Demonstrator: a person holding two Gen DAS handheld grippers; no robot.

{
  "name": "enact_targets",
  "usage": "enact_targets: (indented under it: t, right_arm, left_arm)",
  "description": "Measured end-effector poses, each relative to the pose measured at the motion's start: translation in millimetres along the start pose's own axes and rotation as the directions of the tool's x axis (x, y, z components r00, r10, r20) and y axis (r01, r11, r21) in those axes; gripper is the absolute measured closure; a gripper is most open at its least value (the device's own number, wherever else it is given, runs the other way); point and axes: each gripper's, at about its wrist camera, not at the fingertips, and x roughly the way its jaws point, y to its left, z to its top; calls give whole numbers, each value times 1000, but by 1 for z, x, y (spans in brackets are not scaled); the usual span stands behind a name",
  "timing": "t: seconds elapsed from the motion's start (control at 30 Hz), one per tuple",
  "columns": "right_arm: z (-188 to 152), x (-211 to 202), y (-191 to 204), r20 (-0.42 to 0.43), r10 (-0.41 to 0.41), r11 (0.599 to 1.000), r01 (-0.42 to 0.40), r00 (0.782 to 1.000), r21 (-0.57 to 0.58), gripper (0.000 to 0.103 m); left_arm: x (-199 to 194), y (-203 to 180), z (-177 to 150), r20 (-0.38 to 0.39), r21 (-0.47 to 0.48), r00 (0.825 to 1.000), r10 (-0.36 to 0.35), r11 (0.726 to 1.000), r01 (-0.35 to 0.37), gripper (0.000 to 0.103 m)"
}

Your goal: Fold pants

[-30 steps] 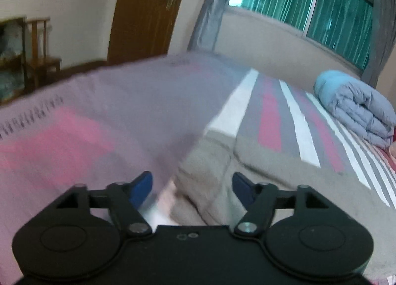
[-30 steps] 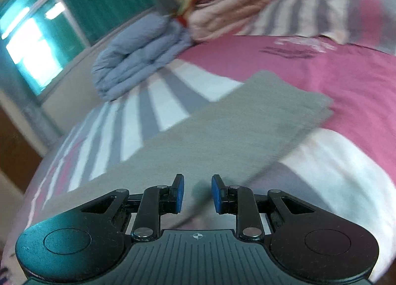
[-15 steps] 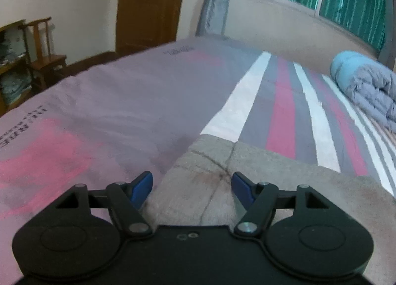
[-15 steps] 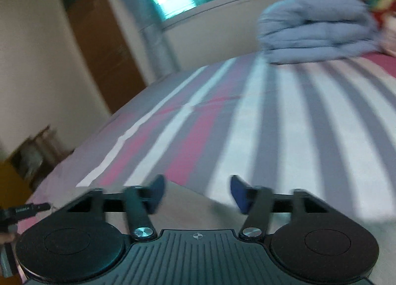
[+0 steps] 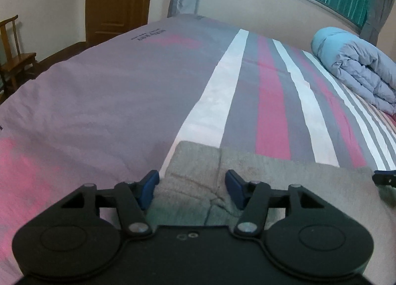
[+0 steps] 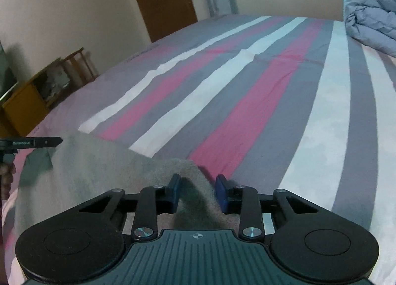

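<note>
Pants [image 5: 259,171] edge between parted jaws.

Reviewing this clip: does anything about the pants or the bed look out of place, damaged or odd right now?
Nothing stands out. The grey pants lie on the striped bedsheet, both grippers open over their near edge: left gripper, right gripper. The fabric is slightly rumpled near the left gripper. A folded blue quilt sits farther back.
</note>
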Motion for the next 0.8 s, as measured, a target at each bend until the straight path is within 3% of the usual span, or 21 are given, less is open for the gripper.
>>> enact_targets:
  t: [0.03,0.07,0.2,0.33,0.43,0.5,0.57,0.67,0.8]
  right_arm:
    - [0,0,0,-3,-4,1000,4,1000,-6,78]
    - [0,1,1,-9,-1,1000,1,1000,-15,102]
    - [5,-1,16,18,-39,995,41,999,-90,101]
    - [9,-8,12,117,-90,995,94,989,-24,101]
    - [-7,22,11,-3,-130,991,130,991,-31,101]
    - [-8,18,12,29,-155,988,155,988,-8,101]
    - [-7,-3,11,82,-154,987,150,985,54,100]
    - [-16,-48,17,161,-198,980,193,967,42,100]
    - [-55,-109,13,213,-312,950,310,926,42,100]
  left_arm:
    - [-1,1,-1,8,-2,1000,-9,1000,9,60]
    - [-2,2,-1,18,0,1000,-13,1000,13,63]
    - [-8,-2,2,65,21,998,8,1000,-9,68]
    - [-3,-6,-5,58,64,998,29,997,-33,67]
    - [-3,-5,-3,48,50,998,29,998,-32,66]
    - [-12,-7,1,60,50,998,36,998,-39,65]
    - [-28,-8,0,97,56,994,52,997,-57,68]
    - [-55,-12,-9,165,72,984,65,994,-78,65]
    - [-74,-24,-38,163,99,985,58,992,-74,65]
